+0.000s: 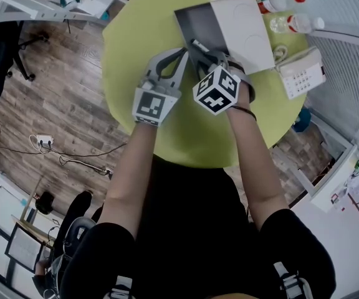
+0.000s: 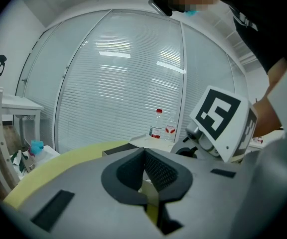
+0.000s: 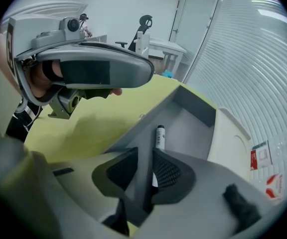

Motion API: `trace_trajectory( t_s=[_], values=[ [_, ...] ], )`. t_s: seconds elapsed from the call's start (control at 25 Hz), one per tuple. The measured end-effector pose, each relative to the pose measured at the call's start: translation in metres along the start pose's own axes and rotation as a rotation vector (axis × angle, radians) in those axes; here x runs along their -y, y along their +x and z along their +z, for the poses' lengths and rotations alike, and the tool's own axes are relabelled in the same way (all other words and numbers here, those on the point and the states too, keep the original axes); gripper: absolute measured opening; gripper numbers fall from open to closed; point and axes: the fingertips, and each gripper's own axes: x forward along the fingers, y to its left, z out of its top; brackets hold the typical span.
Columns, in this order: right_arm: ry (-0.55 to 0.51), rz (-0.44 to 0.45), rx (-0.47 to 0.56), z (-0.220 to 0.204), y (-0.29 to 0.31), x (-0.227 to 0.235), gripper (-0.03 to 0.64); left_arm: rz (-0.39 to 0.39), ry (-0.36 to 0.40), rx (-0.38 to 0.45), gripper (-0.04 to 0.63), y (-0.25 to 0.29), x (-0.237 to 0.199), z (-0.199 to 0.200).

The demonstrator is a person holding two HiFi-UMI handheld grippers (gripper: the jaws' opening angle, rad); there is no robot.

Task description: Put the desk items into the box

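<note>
The white marker pen with a black cap is seen lying on the floor of the open grey box, just beyond the right claw, whose jaws are parted slightly and not pinched on it. Its long axis is laid almost in line with that claw, running up the middle of the right gripper view, capped end pointed away. The left claw, closed tip to tip on nothing, is held beside it, so the right is judged nearer.
</note>
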Motion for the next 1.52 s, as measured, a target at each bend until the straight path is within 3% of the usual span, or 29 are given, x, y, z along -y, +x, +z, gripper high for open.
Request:
trace_trajectory(
  t_s=[0.72,0.88,1.28,1.52],
  values=[
    [0.035,0.038,0.093,0.002,-0.061,-0.01,0.071,0.018,0.066,0.031,0.012,-0.017,0.035,0.038],
    [0.079,0.039,0.171,0.005,-0.089,-0.012,0.031,0.026,0.075,0.045,0.012,-0.028,0.049,0.052],
    [0.217,0.078,0.41,0.005,-0.169,-0.021,0.017,0.032,0.102,0.03,0.012,-0.061,0.089,0.085],
    [0.232,0.066,0.642,0.013,-0.234,-0.021,0.017,0.004,0.097,0.02,0.012,-0.077,0.116,0.111]
  ],
)
